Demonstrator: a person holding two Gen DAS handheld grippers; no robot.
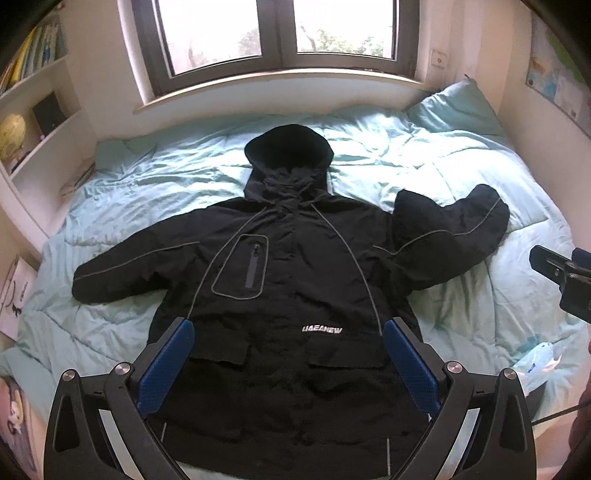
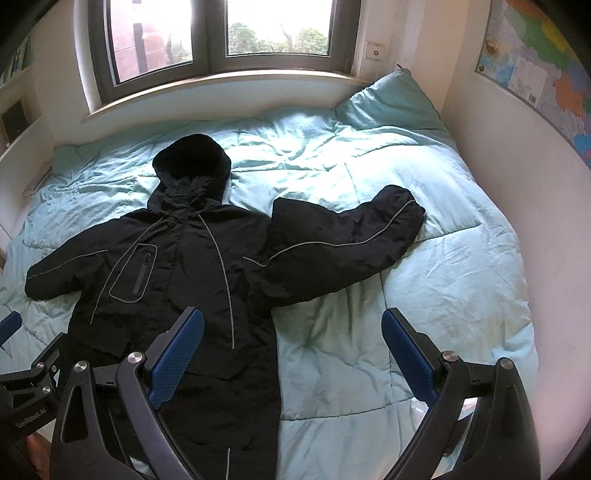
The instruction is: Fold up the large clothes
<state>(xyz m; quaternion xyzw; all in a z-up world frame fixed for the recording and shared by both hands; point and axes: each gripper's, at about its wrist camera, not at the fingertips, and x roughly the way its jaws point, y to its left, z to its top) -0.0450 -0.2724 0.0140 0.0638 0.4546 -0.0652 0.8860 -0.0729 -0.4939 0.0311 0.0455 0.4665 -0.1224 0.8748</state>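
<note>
A large black hooded jacket (image 1: 288, 280) lies face up on a bed with a light teal duvet (image 1: 155, 184), hood toward the window. Its left sleeve (image 1: 122, 273) lies flat and its right sleeve (image 1: 454, 236) is bunched up and raised. My left gripper (image 1: 288, 328) is open and empty, held above the jacket's lower front. In the right wrist view the jacket (image 2: 177, 280) sits left of centre with the bunched sleeve (image 2: 343, 243) stretching right. My right gripper (image 2: 291, 325) is open and empty above the jacket's right hem edge and the duvet (image 2: 424, 258).
A window (image 1: 280, 33) and sill run behind the bed. A teal pillow (image 1: 458, 110) leans in the back right corner. Shelves (image 1: 33, 107) with a globe stand at left. A wall map (image 2: 539, 70) hangs at right. A small plastic packet (image 1: 539, 362) lies on the duvet.
</note>
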